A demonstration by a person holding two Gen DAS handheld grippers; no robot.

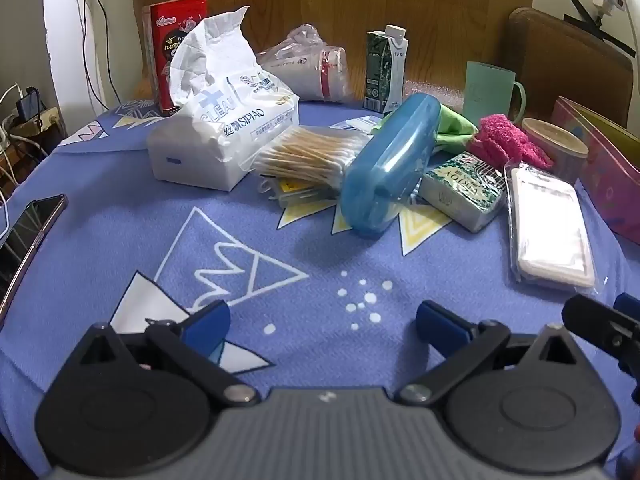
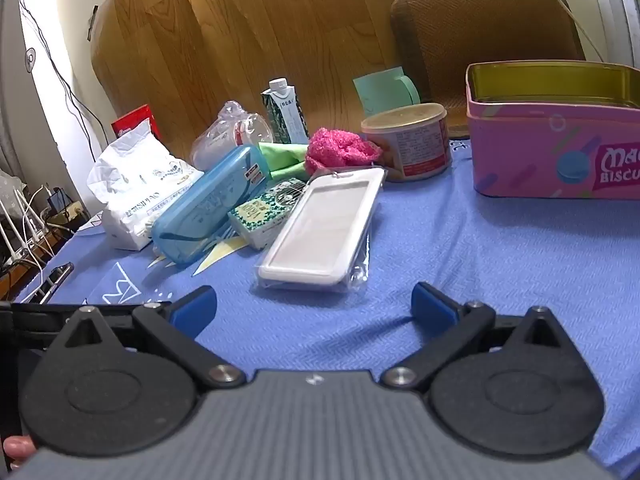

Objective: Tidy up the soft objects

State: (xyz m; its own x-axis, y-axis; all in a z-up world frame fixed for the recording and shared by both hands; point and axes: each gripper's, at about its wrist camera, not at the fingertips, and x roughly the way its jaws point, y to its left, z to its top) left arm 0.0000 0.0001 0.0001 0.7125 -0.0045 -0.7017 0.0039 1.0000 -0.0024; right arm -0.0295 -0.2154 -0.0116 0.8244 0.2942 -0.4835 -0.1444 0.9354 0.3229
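A white tissue pack [image 1: 224, 136] [image 2: 140, 196] sits at the left of a pile on the blue cloth. A fuzzy pink sock [image 1: 508, 142] [image 2: 340, 148] and a green cloth [image 1: 452, 128] [image 2: 286, 158] lie behind a blue plastic case [image 1: 388, 164] [image 2: 208, 204]. A small green tissue packet [image 1: 464, 188] [image 2: 268, 212] lies beside the case. An open pink biscuit tin [image 2: 556, 152] [image 1: 608, 176] stands at the right. My left gripper [image 1: 324, 322] hovers open over bare cloth. My right gripper [image 2: 314, 306] is open too, just short of a bagged white case [image 2: 320, 228] [image 1: 548, 228].
A bag of cotton swabs [image 1: 304, 156], a milk carton [image 1: 386, 70] [image 2: 286, 112], bagged paper cups [image 1: 312, 66], a teal mug [image 1: 492, 90], a round can [image 2: 408, 140] and a red box [image 1: 172, 48] crowd the back. A phone [image 1: 28, 236] lies at the left edge.
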